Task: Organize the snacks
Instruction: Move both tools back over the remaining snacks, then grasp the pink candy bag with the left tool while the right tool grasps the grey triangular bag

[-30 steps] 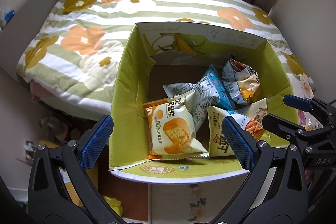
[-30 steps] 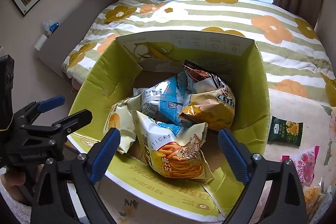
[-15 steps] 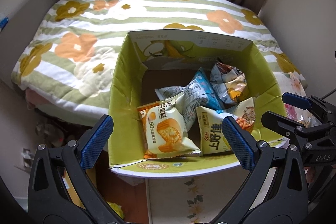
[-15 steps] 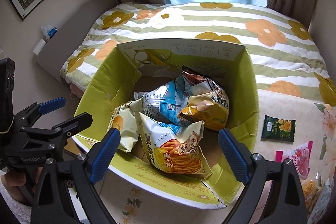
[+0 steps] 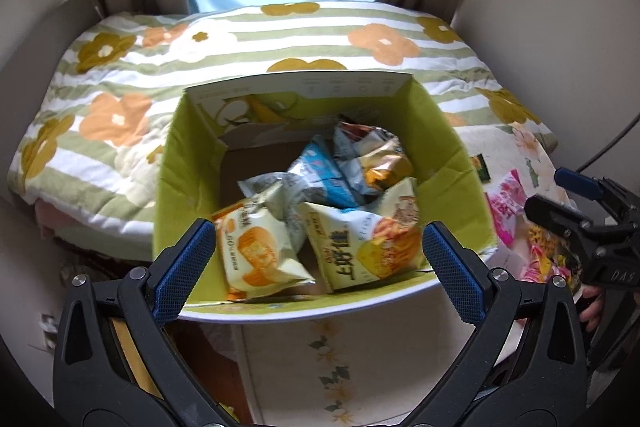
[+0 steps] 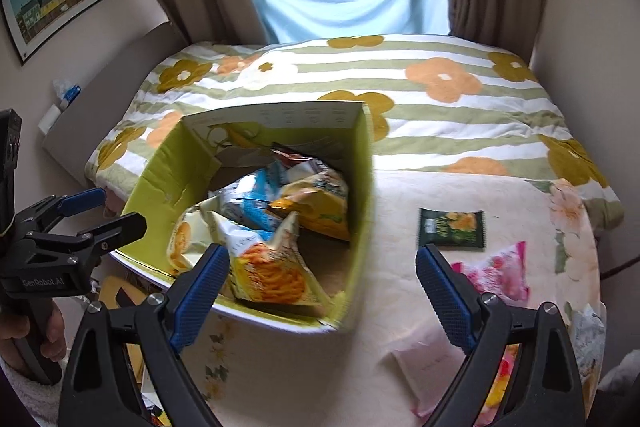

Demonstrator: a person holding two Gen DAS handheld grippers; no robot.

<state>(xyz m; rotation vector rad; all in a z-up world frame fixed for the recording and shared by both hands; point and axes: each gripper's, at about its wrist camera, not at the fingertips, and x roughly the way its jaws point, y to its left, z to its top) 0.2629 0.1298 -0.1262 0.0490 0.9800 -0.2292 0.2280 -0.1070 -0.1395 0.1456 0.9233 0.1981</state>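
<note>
1. Left wrist view: the left gripper (image 5: 318,259) stands wide open with nothing between its blue pads; it has hold of nothing.
2. At 12 o'clock from it stands the green cardboard box (image 5: 188,183), open at the top, on a table with a pale floral cloth (image 5: 360,359).
3. Inside the box lie several snack bags: an egg cake pack (image 5: 260,255) at 7 o'clock, a yellow sticks bag (image 5: 368,247) at 5 o'clock, a blue-and-silver bag (image 5: 316,175) in the middle and an orange chips bag (image 5: 380,159) at 1 o'clock.
4. At 3 o'clock, outside the box, a pink snack bag (image 5: 506,203) lies on the cloth, and the right gripper (image 5: 560,195) shows beside it, its fingers apart.
5. Right wrist view: the right gripper (image 6: 322,279) is also wide open and empty.
6. The box (image 6: 362,211) is at 11 o'clock, with the same bags in it.
7. On the cloth at 1 o'clock lies a dark green snack pack (image 6: 452,227); just under it, at 2 o'clock, the pink bag (image 6: 496,271).
8. At 9 o'clock the left gripper (image 6: 100,211) appears, held by a hand (image 6: 24,327).
9. Behind all, a bed with a flowered striped quilt (image 6: 400,95).
</note>
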